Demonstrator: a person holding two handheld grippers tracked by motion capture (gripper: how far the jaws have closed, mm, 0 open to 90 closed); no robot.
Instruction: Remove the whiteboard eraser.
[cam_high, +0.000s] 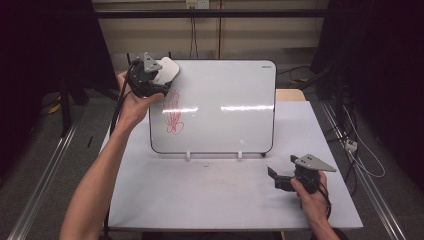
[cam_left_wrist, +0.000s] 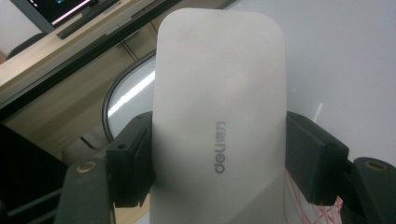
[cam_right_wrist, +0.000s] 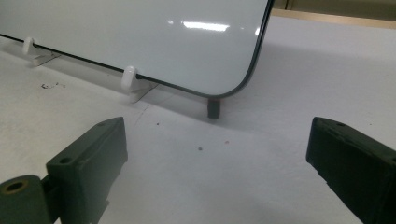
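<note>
A whiteboard (cam_high: 220, 107) stands tilted on the white table, with a red scribble (cam_high: 173, 112) near its left edge. My left gripper (cam_high: 152, 77) is shut on a white eraser (cam_high: 167, 71) held against the board's top left corner, just above the scribble. In the left gripper view the eraser (cam_left_wrist: 219, 107) is squeezed between both black pads, and a trace of the red scribble (cam_left_wrist: 303, 205) shows below it. My right gripper (cam_high: 272, 177) stands open low over the table at the front right, nothing between its jaws. In the right gripper view the whiteboard's (cam_right_wrist: 154, 37) lower corner lies ahead.
Two white clips (cam_high: 188, 155) hold the board's bottom edge on the table (cam_high: 200, 200); one such clip (cam_right_wrist: 128, 77) is near the right gripper. Metal rails (cam_high: 45, 175) run along both sides of the table. Cables (cam_high: 362, 155) trail on the floor at the right.
</note>
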